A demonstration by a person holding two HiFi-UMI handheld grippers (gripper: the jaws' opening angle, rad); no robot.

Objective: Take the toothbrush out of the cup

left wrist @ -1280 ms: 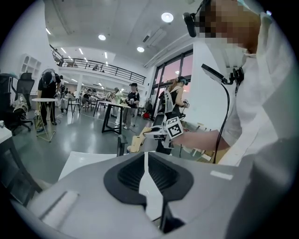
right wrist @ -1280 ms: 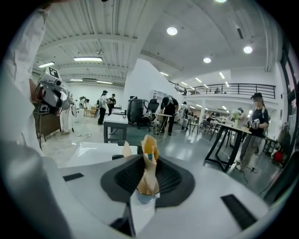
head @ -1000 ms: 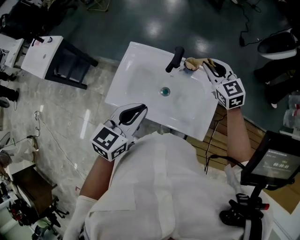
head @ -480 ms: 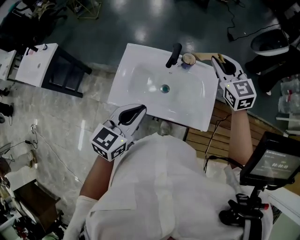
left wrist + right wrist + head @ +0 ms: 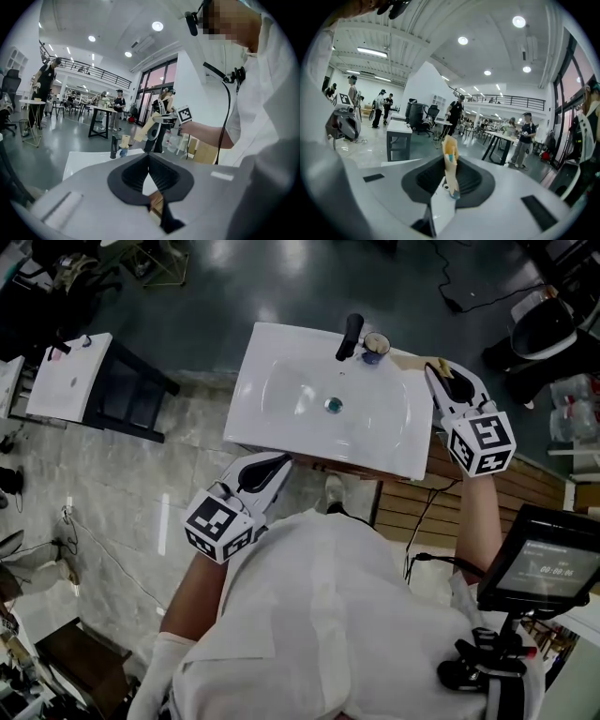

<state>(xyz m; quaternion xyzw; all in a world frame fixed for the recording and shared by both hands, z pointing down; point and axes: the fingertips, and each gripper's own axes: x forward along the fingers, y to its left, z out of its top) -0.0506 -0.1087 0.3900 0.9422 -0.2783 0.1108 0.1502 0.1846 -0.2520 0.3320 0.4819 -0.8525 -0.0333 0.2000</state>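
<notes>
**Tan toothbrush clear of cup, clamped in right gripper**

Right gripper view: the right gripper (image 5: pixel 449 180) has its jaws closed partway, with the pads pressing on the toothbrush (image 5: pixel 450 161). The handle is slim and tan, with small teal marks. A good length of it stands out past the tips. Can't tell which end has the bristles.

Left gripper view: the left gripper (image 5: pixel 149 176) is fully closed with nothing in it. Beyond it, the other gripper holds the brush in the air, up and to the right of the cup (image 5: pixel 123 149) and not touching it. The cup stands just beside the black faucet (image 5: pixel 113 147) on the sink (image 5: pixel 84 161).

Head view: the cup is at the sink's back edge, right next to the faucet. The right gripper is off the sink's right rim, tips aimed toward the back. The brush is only a thin tan sliver at those tips and is hard to make out here. The left gripper hangs off the near edge, idle.

Handling, my read:
- **Weight and stiffness:** it looks light and stiff, and not fragile.
- **Grip force:** it needs very little squeeze.
- **Slip risk:** the handle looks smooth and narrow, so it will probably swivel in the pads if it is held near one end and swung fast.
- **Where to hold:** mid-handle is the better spot, with the pads flat on the wide faces and off the bristles.

The cup looks light too, so a brush dragged against its rim could tip it.
</notes>
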